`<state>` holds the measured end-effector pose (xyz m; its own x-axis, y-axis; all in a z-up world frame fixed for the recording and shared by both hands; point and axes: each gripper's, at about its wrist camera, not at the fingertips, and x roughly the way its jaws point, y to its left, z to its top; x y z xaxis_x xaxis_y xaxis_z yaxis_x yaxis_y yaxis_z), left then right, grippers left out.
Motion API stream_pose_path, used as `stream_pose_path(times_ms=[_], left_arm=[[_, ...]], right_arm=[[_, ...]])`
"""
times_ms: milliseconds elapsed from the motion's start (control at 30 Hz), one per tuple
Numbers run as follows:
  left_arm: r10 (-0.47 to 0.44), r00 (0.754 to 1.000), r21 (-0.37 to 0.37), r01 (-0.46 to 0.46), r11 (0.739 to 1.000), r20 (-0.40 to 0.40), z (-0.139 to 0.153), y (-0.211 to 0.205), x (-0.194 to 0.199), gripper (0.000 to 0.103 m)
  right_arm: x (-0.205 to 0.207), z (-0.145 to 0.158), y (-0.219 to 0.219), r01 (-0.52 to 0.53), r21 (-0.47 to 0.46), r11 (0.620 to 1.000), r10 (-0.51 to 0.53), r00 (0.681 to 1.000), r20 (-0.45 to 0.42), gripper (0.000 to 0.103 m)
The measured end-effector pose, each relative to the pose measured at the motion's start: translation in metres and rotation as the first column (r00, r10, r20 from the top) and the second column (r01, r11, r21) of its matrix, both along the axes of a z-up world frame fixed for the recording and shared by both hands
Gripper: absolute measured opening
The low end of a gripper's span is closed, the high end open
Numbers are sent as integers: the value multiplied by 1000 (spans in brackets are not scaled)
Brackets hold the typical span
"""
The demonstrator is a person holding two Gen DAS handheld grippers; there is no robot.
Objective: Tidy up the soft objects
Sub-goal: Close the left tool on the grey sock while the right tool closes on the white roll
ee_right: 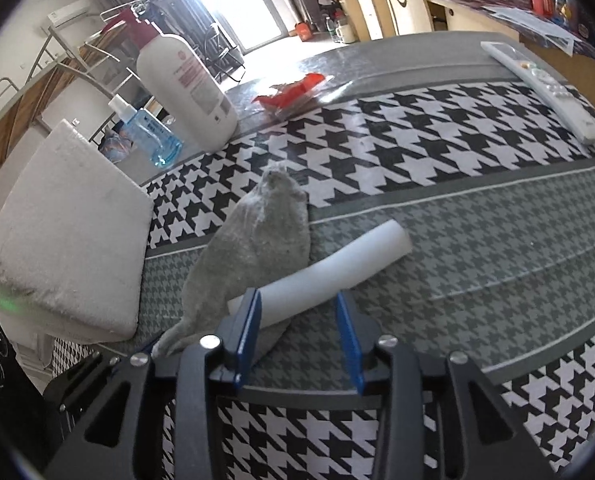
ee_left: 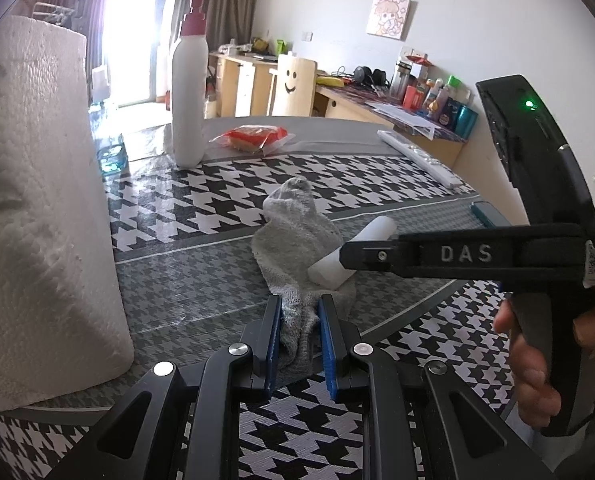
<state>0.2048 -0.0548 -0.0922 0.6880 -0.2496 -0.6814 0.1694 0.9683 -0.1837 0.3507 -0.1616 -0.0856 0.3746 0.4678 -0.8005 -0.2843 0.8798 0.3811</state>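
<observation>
A grey sock [ee_left: 293,232] lies lengthwise on the houndstooth tablecloth [ee_left: 201,208]. My left gripper [ee_left: 299,320] is shut on the sock's near end, and the cloth bunches between the blue pads. A white foam tube [ee_left: 373,232] rests across the sock's right edge. In the right wrist view the same tube [ee_right: 337,264] passes between the fingers of my right gripper [ee_right: 299,320], which stands open around it; the left pad is close against the tube and the right pad is just clear. The sock [ee_right: 257,236] stretches away on the left. In the left wrist view the right gripper [ee_left: 347,258] reaches in from the right over the tube.
A tall paper towel roll [ee_left: 37,200] stands close on the left. Farther back are a white pump bottle [ee_left: 189,92], a red snack packet [ee_left: 257,136], a blue bottle [ee_right: 153,136] and a white remote [ee_left: 417,158]. A person's hand [ee_left: 533,360] holds the right gripper's handle.
</observation>
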Motion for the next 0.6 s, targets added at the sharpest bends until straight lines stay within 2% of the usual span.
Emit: stream_pose_path(times_ms=[67, 300, 333, 400, 600], left_arm=[[7, 1000, -3, -7, 1000, -4, -1, 2, 0, 19], [15, 1000, -8, -15, 1000, 4, 1, 6, -2, 19], [16, 1000, -8, -16, 1000, 4, 1, 6, -2, 19], [15, 1000, -7, -15, 1000, 5, 1, 6, -2, 19], [24, 1000, -11, -24, 1000, 3, 1, 8, -2, 19]], right_arm=[[1, 1, 3, -6, 0, 1000, 6, 1000, 2, 52], [6, 3, 20, -20, -66, 998, 23, 999, 44, 51], [7, 4, 21, -21, -77, 997, 25, 998, 50, 48], [9, 4, 23, -13, -111, 994, 21, 997, 72, 35], [14, 5, 23, -22, -117, 993, 34, 995, 97, 17]])
